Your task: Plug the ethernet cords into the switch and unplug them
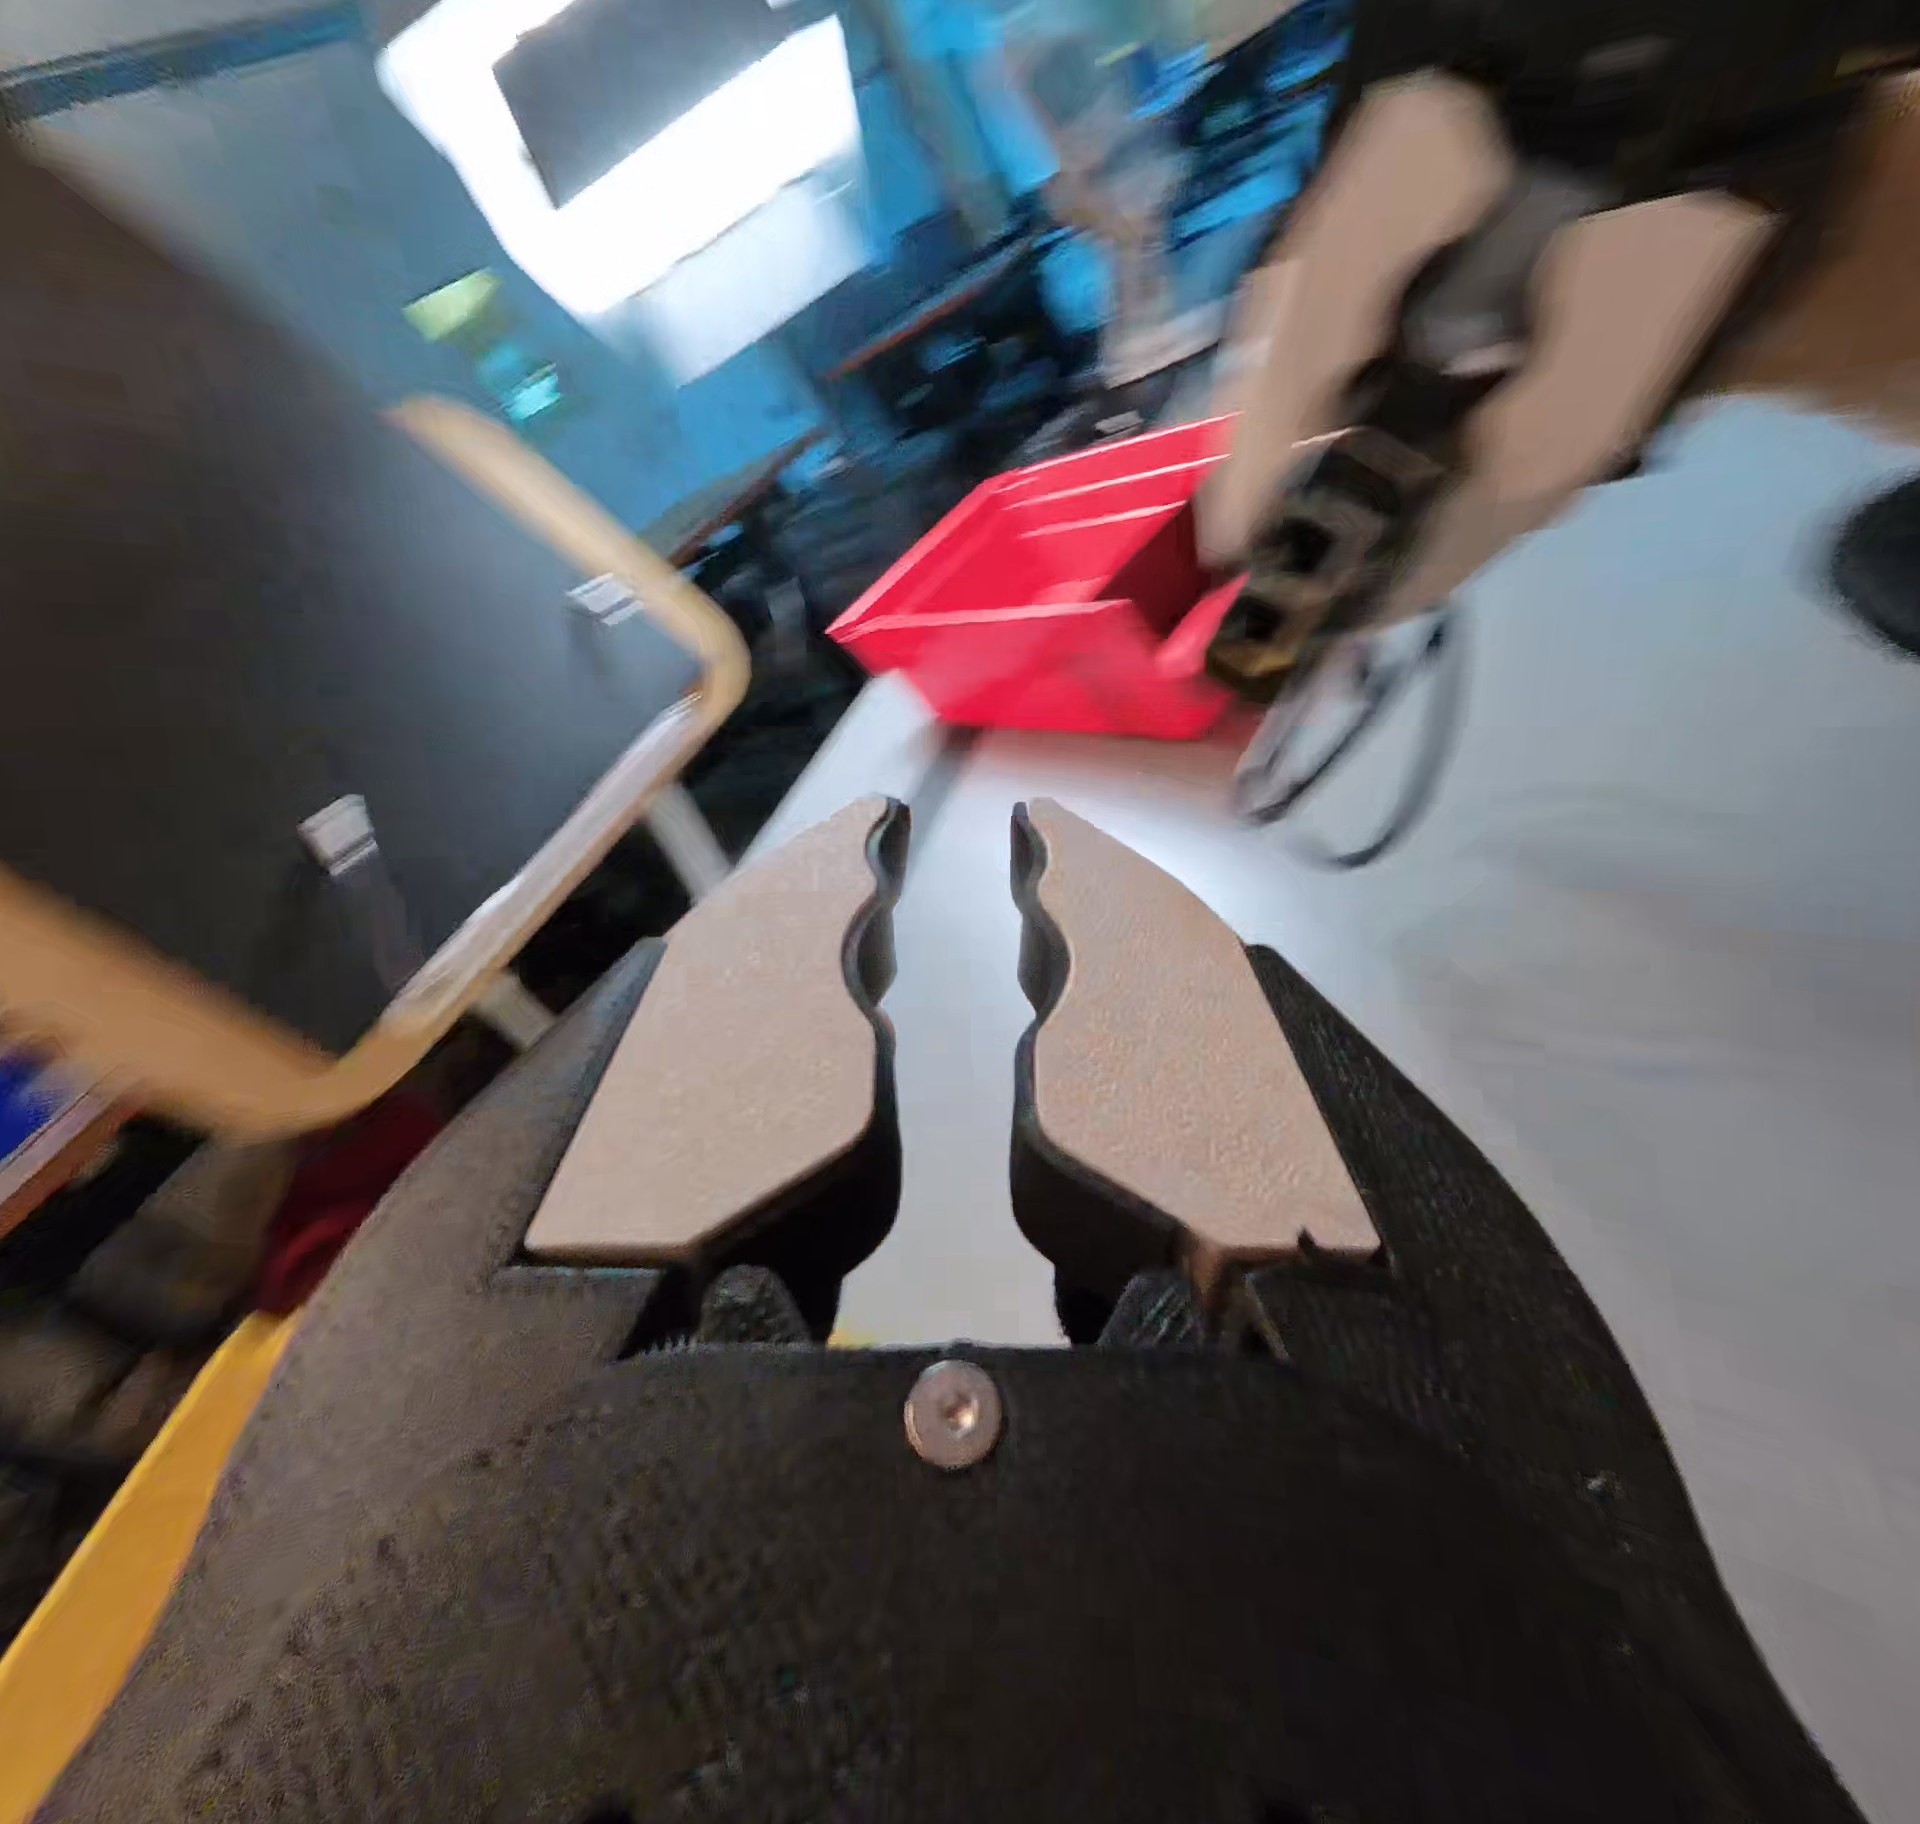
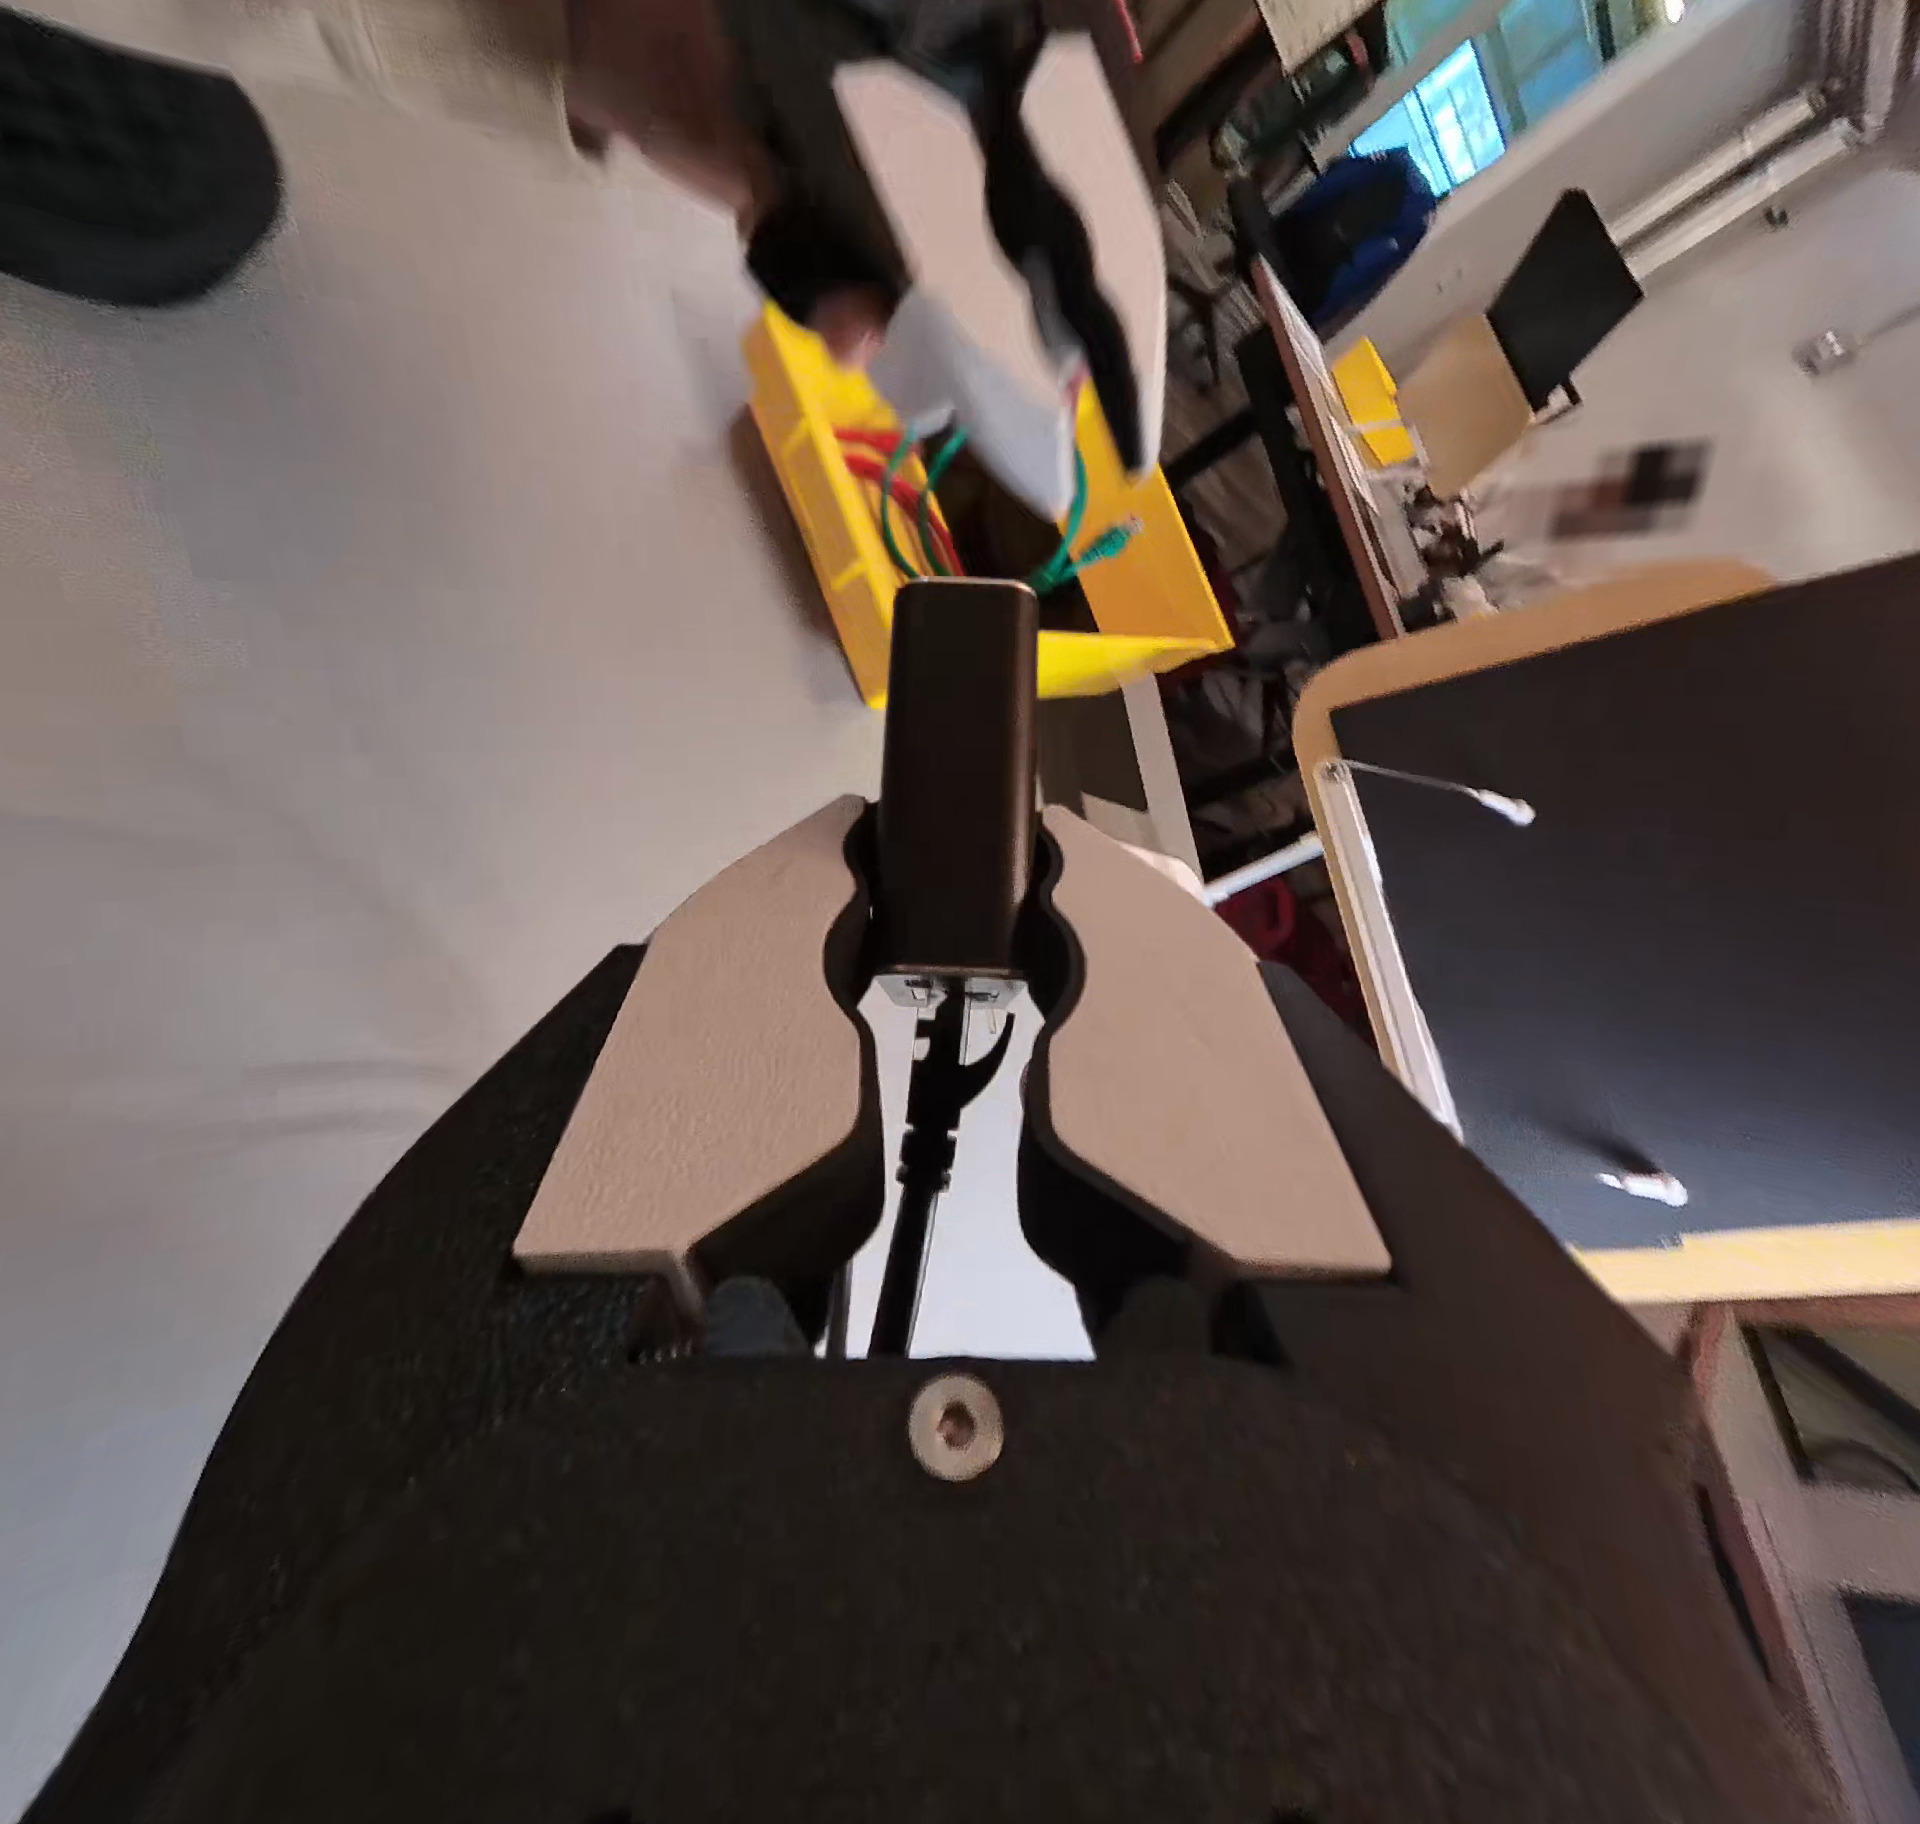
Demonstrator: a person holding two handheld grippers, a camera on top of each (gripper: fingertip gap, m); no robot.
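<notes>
The right gripper (image 2: 954, 901) pinches the switch (image 2: 958, 787), a small dark box held end-on between its fingers, sticking out past the fingertips, with its port side facing back toward the camera. One black cord (image 2: 914, 1244) is plugged into that side and runs back down between the fingers. In the left wrist view the same gripper (image 1: 1340, 569) holds the switch (image 1: 1309, 569) over the white table (image 1: 1558, 1047), just beside a red bin (image 1: 1039, 621), black cord (image 1: 1351, 756) looping below. The left gripper (image 1: 961, 824) is empty, its fingers a little apart, well short of the switch. From the right view it (image 2: 1091, 444) hangs over a yellow bin (image 2: 1143, 569) holding green cords (image 2: 1081, 559) and red cords (image 2: 914, 507)
</notes>
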